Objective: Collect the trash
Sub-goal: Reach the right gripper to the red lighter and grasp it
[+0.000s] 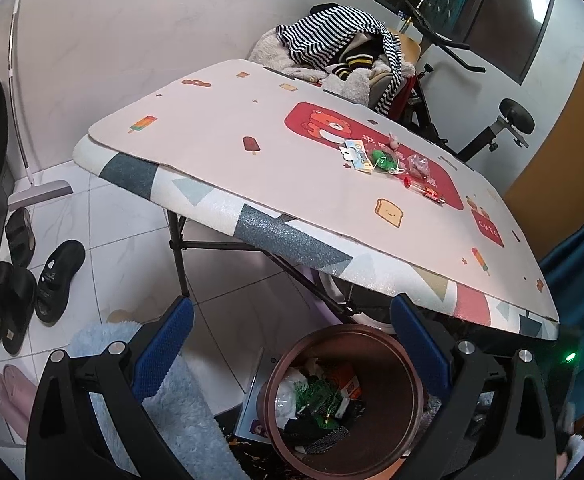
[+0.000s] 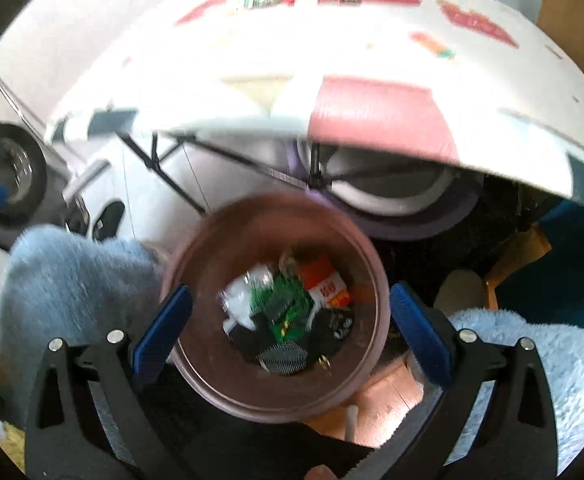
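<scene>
Several crumpled wrappers (image 1: 388, 160) lie clustered at the far right of the printed white tabletop (image 1: 227, 148), while the round brown plastic bin (image 2: 372, 280) below its near edge holds mixed trash, with left gripper (image 1: 292, 336) and right gripper (image 2: 290, 320) above it, jaws released and empty.

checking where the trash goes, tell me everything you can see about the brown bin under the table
The bin is a round, reddish-brown open container with a smooth rim and no lid, plastic by its look. It stands upright on the floor just below the table's near edge, beside a fluffy blue rug. It is partly filled: white, green, orange and black wrappers lie at the bottom. Both tools hang open above it, touching nothing.
</scene>
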`<state>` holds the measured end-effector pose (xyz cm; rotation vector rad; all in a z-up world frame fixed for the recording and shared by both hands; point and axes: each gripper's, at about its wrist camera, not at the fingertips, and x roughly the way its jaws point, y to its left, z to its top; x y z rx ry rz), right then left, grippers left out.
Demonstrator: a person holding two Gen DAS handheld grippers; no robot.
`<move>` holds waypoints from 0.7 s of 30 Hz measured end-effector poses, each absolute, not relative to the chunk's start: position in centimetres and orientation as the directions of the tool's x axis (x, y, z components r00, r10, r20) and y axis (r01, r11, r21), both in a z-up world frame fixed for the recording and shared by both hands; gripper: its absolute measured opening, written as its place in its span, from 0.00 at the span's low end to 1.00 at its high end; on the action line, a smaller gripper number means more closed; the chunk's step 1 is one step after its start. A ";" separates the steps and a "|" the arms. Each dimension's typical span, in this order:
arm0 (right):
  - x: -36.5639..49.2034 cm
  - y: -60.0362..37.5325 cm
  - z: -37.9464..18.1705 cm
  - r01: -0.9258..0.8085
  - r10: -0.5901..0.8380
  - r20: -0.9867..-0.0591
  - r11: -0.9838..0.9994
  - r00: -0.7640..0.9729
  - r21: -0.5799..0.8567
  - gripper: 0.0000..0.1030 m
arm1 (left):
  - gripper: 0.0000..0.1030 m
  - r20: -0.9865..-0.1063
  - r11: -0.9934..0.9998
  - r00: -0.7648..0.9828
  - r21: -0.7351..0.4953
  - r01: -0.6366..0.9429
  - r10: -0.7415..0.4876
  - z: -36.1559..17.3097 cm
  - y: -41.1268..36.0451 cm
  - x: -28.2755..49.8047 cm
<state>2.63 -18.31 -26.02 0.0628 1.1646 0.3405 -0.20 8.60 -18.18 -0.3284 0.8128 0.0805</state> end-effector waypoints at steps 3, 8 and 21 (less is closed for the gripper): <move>3.4 -19.0 -24.3 -0.240 0.330 -0.854 0.938 0.401 0.250 0.94 | 0.93 -0.722 0.951 0.689 -0.251 -0.178 -0.062 -18.1 8.5 0.6; 5.8 -20.6 -21.8 -0.241 0.379 -0.799 0.924 0.467 0.297 0.95 | 0.93 -0.721 0.959 0.688 -0.244 -0.142 -0.082 -18.0 8.6 2.9; 19.0 -18.5 -20.6 -0.218 0.234 -0.820 0.966 0.523 0.137 0.95 | 0.93 -0.709 0.939 0.702 -0.284 -0.195 -0.069 -18.6 11.1 8.6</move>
